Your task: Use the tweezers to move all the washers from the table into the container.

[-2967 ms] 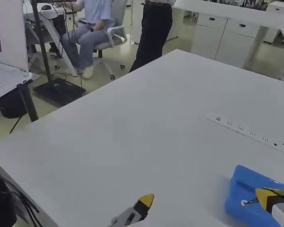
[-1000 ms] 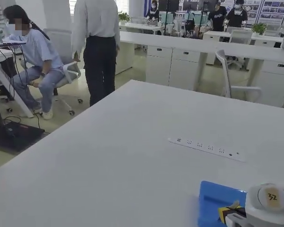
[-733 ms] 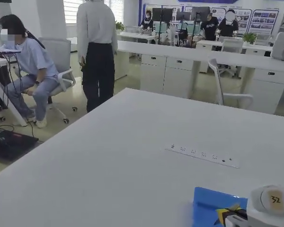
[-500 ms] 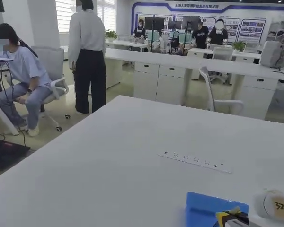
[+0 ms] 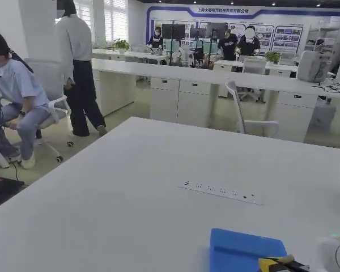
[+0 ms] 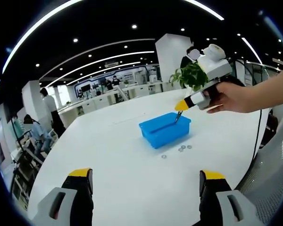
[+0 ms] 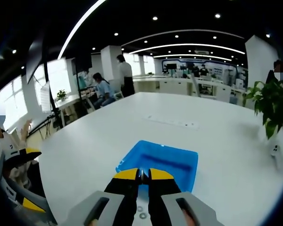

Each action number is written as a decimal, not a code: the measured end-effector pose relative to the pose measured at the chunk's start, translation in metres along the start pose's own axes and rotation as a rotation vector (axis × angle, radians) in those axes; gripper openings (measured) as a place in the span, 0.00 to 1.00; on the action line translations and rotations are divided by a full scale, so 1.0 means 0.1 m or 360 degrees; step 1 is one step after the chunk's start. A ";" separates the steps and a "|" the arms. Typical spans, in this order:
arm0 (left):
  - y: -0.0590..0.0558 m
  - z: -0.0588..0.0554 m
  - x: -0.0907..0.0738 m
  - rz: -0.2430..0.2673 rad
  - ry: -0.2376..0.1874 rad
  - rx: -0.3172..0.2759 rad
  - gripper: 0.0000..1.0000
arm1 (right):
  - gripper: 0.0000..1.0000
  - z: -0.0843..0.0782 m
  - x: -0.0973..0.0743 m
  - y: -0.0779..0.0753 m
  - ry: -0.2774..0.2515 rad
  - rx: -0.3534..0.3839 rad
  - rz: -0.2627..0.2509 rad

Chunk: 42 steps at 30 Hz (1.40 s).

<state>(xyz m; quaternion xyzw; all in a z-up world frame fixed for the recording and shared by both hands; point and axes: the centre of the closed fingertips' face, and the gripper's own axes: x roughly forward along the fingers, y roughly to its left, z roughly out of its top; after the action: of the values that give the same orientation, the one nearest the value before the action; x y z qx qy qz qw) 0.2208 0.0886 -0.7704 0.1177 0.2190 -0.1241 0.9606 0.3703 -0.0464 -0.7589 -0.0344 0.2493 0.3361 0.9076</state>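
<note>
The right claw (image 7: 142, 175) is closed on the tweezers (image 6: 178, 116), whose tips point down into the blue container (image 7: 158, 162) toward the counter's (image 5: 130, 187) near edge. Several washers (image 6: 181, 149) lie loose on the counter just beside the container, on its near side. The left claw (image 6: 145, 175) hangs wide open and empty, well apart from them
</note>
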 end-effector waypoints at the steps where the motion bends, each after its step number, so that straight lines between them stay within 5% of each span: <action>1: 0.01 0.00 0.00 0.0003 -0.0001 -0.0004 0.96 | 0.03 -0.01 -0.01 0.00 0.0000 0.0006 0.0004; 17: 0.02 -0.02 0.01 0.0009 0.0020 -0.0003 0.96 | 0.03 -0.51 -0.03 0.01 0.0132 0.0050 0.0000; 33: 0.00 -0.03 0.01 0.0004 0.0033 0.0011 0.95 | 0.04 -0.68 0.05 0.00 0.0198 0.0159 0.0030; 42: -0.01 -0.04 0.02 0.0002 0.0053 0.0020 0.95 | 0.04 -0.70 0.17 0.15 0.0251 0.0030 0.0090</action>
<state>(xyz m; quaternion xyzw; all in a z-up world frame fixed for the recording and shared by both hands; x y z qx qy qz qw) 0.2205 0.0889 -0.7749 0.1259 0.2342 -0.1229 0.9561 0.3420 -0.0411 -0.8269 -0.0450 0.3240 0.3554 0.8756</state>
